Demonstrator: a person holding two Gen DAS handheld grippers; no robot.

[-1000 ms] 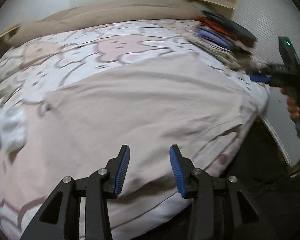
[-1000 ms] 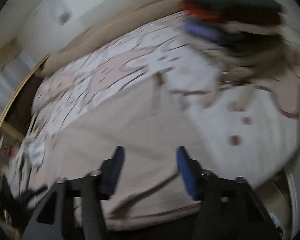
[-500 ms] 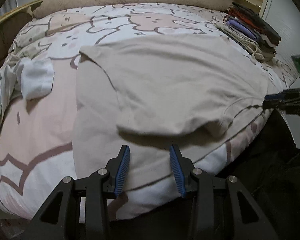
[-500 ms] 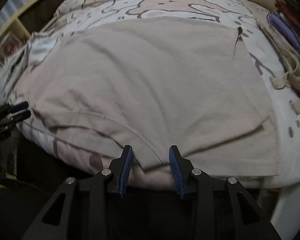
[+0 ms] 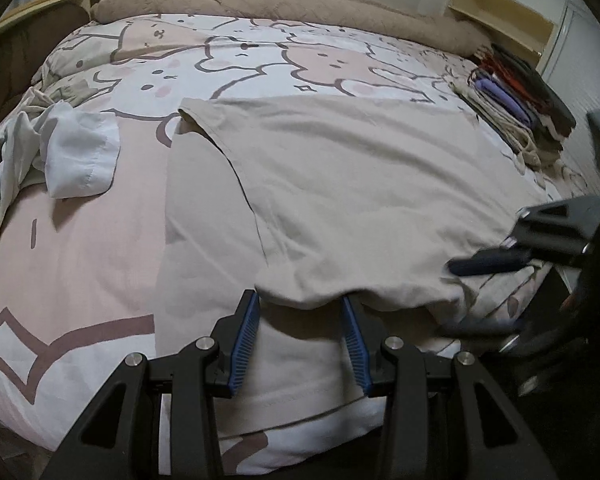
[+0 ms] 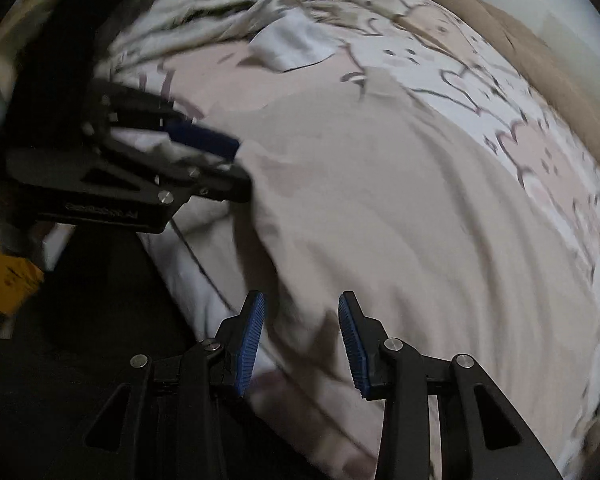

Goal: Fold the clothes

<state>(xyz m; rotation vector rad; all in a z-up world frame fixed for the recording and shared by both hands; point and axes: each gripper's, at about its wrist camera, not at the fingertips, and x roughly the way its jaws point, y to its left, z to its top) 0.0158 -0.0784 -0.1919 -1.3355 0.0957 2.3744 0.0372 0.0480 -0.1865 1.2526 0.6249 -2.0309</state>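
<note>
A beige T-shirt (image 5: 360, 184) lies spread over the bed, one side folded over its middle. My left gripper (image 5: 300, 304) hovers low at the near bed edge, jaws open, the fold's rounded edge lying just past the fingertips and unpinched. In the right wrist view the left gripper (image 6: 240, 168) comes in from the left. My right gripper (image 6: 302, 300) stands open above the shirt (image 6: 380, 208) near the mattress edge, nothing between its pads. It shows blurred at the right of the left wrist view, right gripper (image 5: 448, 298).
A crumpled white garment (image 5: 76, 152) lies at the left of the cartoon-print cover (image 5: 80, 248). A stack of folded clothes (image 5: 520, 100) sits at the back right, and a brown blanket (image 5: 300, 4) runs along the head. Dark floor lies below the near bed edge, with something yellow (image 6: 4, 276) on it.
My right gripper has swung in along the near bed edge toward the left one and rolled over. The left gripper has come down close to the shirt's folded edge.
</note>
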